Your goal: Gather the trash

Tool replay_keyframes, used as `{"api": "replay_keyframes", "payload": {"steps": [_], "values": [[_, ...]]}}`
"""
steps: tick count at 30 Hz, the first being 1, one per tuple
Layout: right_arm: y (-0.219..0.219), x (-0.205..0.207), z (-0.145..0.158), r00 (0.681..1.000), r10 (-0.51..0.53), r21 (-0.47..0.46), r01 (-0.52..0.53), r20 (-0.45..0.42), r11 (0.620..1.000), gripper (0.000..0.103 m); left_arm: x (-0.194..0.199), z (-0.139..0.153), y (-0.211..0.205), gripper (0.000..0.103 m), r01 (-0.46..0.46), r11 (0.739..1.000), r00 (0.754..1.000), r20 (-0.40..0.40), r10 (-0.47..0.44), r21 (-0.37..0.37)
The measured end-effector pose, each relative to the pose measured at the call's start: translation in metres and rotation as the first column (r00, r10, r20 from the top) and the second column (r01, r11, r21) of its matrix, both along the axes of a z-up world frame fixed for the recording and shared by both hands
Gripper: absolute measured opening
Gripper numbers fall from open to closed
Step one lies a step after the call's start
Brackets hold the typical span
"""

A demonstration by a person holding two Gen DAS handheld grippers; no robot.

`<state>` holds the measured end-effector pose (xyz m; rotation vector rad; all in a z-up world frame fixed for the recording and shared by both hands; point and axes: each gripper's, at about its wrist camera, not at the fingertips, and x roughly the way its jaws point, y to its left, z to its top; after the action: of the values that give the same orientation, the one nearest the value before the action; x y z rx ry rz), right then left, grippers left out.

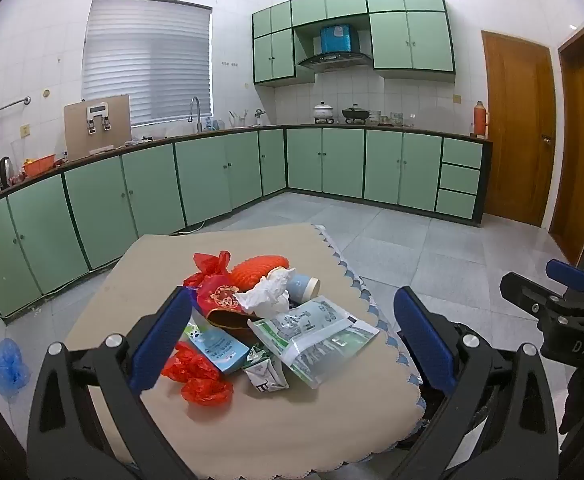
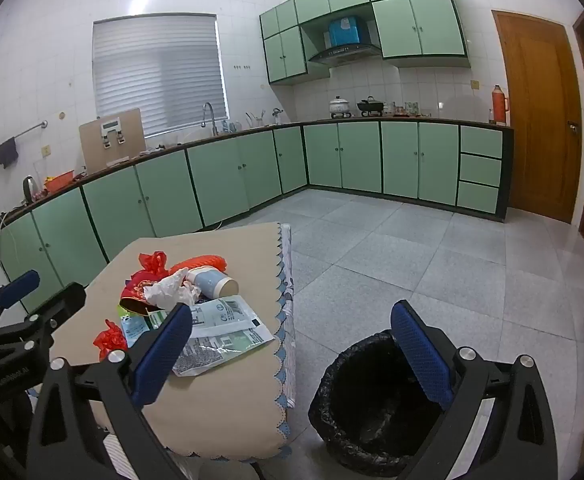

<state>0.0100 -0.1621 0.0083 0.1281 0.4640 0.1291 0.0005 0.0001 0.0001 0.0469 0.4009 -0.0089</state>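
Left tongs [image 1: 292, 336] are hovering wide open and empty, framing the heap of crumpled red plastic, white tissue and printed packets [image 1: 251, 320] lying straight ahead on the beige-clothed table [image 1: 292, 432]; right tongs [image 2: 292, 344], equally open and empty, are pointing beside the table, over the black-lined bin [image 2: 372, 396].

Mint-green cabinets [image 1: 219, 176], white tiled walls [image 1: 43, 40], grey floor [image 2: 412, 256], blinds [image 1: 147, 64].
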Motion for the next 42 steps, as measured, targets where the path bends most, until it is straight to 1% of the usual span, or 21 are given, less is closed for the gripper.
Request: {"api": "replay_keyframes", "payload": {"steps": [7, 8, 13, 14, 19, 34, 42], "values": [[0.0, 0.0, 0.0, 1.0, 0.0, -0.002, 0.0, 0.005, 1.0, 0.097, -0.003, 0.001, 0.0, 0.098, -0.002, 1.0, 1.0, 0.008, 0.002, 0.0], [0.0, 0.0, 0.0, 1.0, 0.0, -0.002, 0.0, 0.005, 1.0, 0.097, -0.005, 0.006, 0.0, 0.098, -0.001, 1.0, 1.0, 0.009, 0.001, 0.0], [0.0, 0.0, 0.0, 1.0, 0.001, 0.001, -0.001, 0.005, 1.0, 0.097, -0.007, 0.011, 0.0, 0.098, -0.001, 1.0, 1.0, 0.01, 0.001, 0.0], [0.0, 0.0, 0.0, 1.0, 0.001, 0.001, -0.001, 0.006, 1.0, 0.097, -0.003, 0.004, 0.001, 0.098, -0.002, 1.0, 1.0, 0.01, 0.002, 0.001], [0.0, 0.0, 0.0, 1.0, 0.0, 0.003, 0.0, 0.006, 1.0, 0.097, -0.002, 0.003, 0.001, 0.098, -0.004, 1.0, 1.0, 0.014, 0.004, 0.001], [-0.001, 0.0, 0.0, 1.0, 0.0, 0.004, 0.0, 0.006, 1.0, 0.097, -0.003, 0.005, 0.001, 0.098, -0.002, 1.0, 1.0, 0.017, 0.002, 0.0], [0.0, 0.0, 0.001, 1.0, 0.0, 0.005, 0.0, 0.007, 1.0, 0.097, -0.003, 0.011, -0.002, 0.098, -0.007, 1.0, 1.0, 0.018, 0.007, -0.001]]}}
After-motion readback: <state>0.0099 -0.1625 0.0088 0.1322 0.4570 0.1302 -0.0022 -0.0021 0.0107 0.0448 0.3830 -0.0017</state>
